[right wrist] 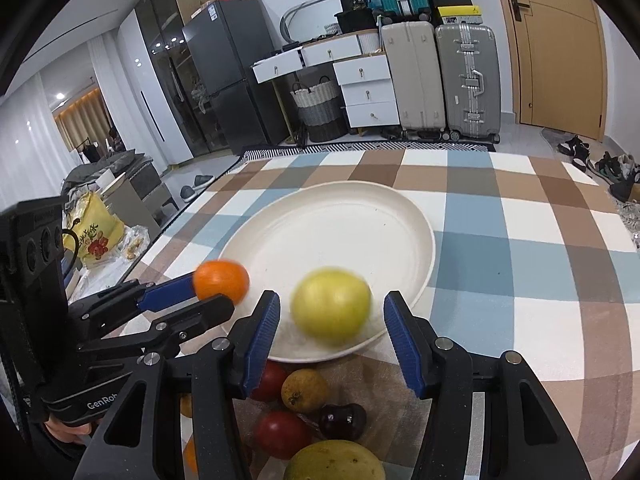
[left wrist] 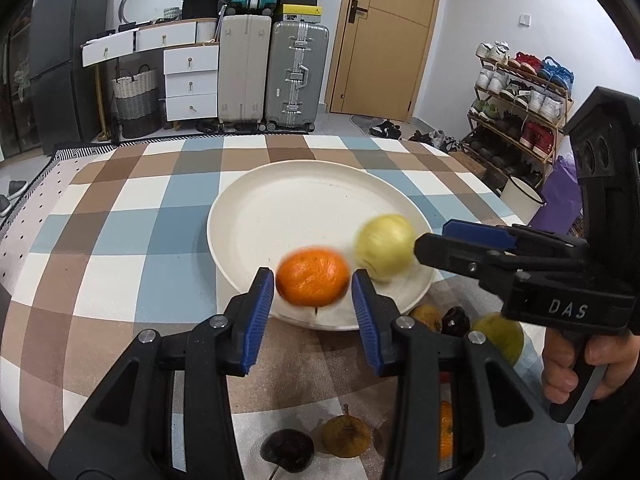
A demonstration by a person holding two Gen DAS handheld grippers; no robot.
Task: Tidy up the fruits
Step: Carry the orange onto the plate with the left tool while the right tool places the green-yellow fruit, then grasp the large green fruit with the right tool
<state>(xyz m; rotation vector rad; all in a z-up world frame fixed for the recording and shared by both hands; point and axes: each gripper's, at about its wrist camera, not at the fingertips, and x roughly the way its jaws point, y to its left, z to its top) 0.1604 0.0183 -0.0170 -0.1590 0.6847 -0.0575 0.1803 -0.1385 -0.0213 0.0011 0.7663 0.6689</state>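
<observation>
From the left wrist we are seeing the left tool (left wrist: pixel 313 294) with its jaws parted around a blurred orange (left wrist: pixel 313 276) at the near rim of the white plate (left wrist: pixel 280 208) on the checked bench (left wrist: pixel 120 220). From the right wrist, our right tool (right wrist: pixel 332 330) is standing released (fingers clear) beside a blurred yellow fruit (right wrist: pixel 331 306) over the plate's near edge.

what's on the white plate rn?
One blurred yellow-green fruit near the front rim of the white plate, between the open right tongs. The orange sits between the left tongs; contact unclear.
</observation>
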